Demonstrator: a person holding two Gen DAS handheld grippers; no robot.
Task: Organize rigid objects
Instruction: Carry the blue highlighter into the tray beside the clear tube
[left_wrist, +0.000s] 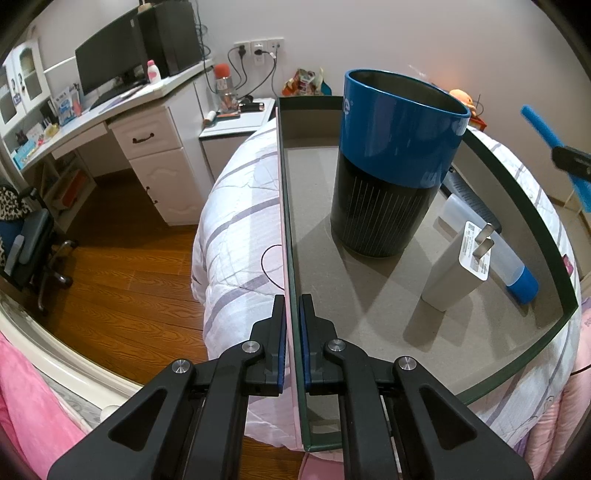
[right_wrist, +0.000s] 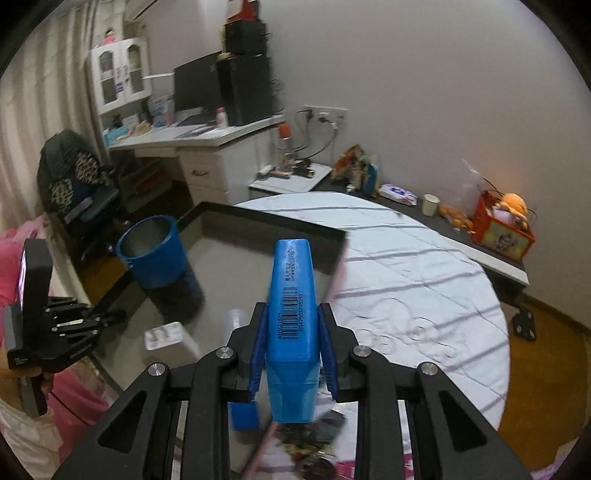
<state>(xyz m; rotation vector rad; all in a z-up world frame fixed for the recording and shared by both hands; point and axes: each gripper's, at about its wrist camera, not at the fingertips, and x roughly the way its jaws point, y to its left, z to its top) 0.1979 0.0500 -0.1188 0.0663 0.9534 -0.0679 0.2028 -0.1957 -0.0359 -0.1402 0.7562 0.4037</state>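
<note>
Right gripper (right_wrist: 291, 350) clamps blue barcoded marker (right_wrist: 292, 295), cap translucent

The blue box (right_wrist: 293, 295) clamped in the right hand-held gripper (right_wrist: 293, 347) carries a black barcode with the digits 6947503745233 printed beside it, running along the box toward 12 o'clock. Next to the barcode stands a code that looks like AHM21501, slightly blurred. Above that sits a small block of fine print, too small to read. On the blue and black cup (left_wrist: 395, 162), white letters show at the 3 o'clock edge of the blue band, cut off and unreadable. The white charger (left_wrist: 458, 266) bears a label of tiny grey print, illegible.
</note>
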